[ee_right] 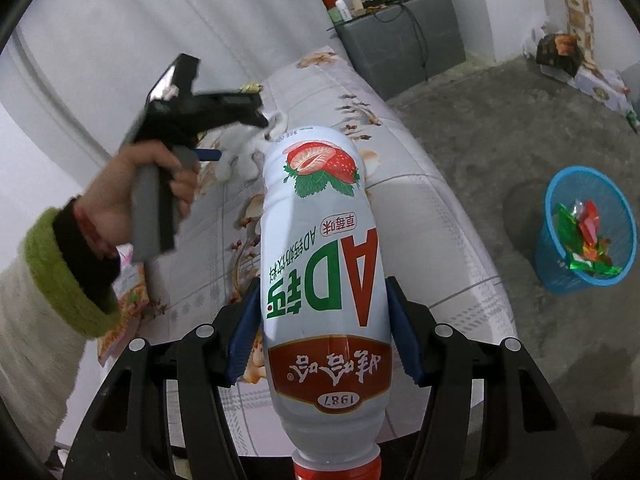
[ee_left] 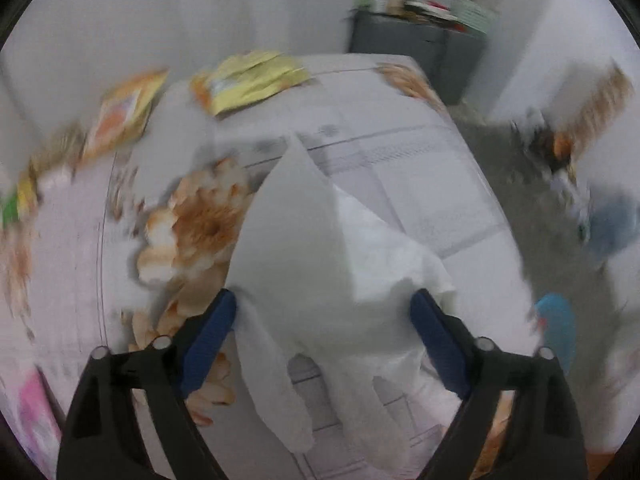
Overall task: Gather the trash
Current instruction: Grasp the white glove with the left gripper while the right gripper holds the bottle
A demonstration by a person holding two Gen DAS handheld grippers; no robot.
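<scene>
Bottle [ee_right: 324, 264] clamped in right claw [ee_right: 324, 332], cap nearest.

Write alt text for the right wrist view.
The right gripper clamps a white strawberry-label drink bottle above a floral-covered table. The left gripper carries crumpled tissue; a blue bin with wrappers stands on the floor.

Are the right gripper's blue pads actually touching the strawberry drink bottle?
Touching. The right wrist view shows both pads pressed flush against the bottle sides, no gap, right gripper clamping it.
</scene>
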